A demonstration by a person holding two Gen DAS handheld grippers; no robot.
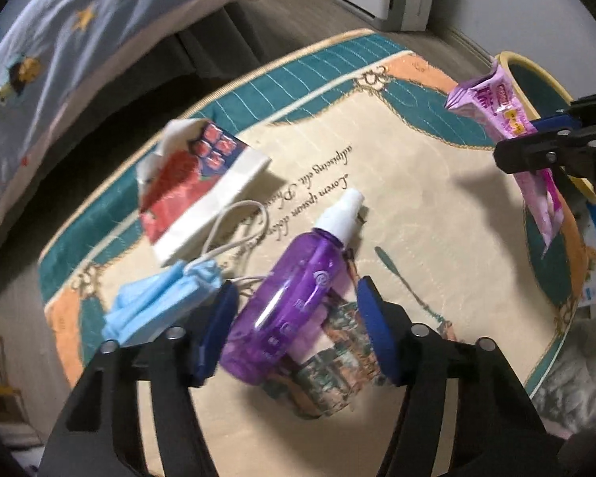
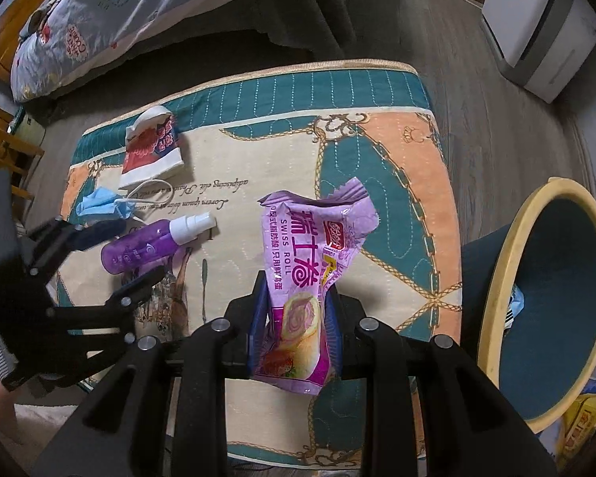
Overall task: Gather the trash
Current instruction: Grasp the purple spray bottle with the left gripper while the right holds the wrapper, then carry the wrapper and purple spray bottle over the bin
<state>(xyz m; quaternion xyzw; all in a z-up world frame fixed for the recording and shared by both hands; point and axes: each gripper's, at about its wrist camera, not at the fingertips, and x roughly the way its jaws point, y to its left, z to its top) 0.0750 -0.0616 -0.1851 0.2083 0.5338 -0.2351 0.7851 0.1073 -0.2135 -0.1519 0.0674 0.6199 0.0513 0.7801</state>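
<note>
A purple spray bottle (image 1: 290, 302) with a white nozzle lies on the patterned mat (image 1: 437, 238). My left gripper (image 1: 296, 284) points down over it with a jaw on each side. The left pad is at the bottle's side and the right pad stands clear, so the gripper is open. My right gripper (image 2: 296, 284) is shut on a purple Swiss roll wrapper (image 2: 310, 246), which hangs above the mat. A tilted trash bin with a yellow rim (image 2: 496, 278) stands just right of it. A blue face mask (image 1: 159, 298) and a red-and-white paper package (image 1: 186, 187) lie left of the bottle.
A bed with a blue cartoon quilt (image 2: 139, 12) borders the mat at the back. A white appliance (image 2: 536, 28) stands on the grey floor at the back right. Wooden furniture (image 2: 4, 147) sits at the left. Something blue lies inside the bin (image 2: 516, 302).
</note>
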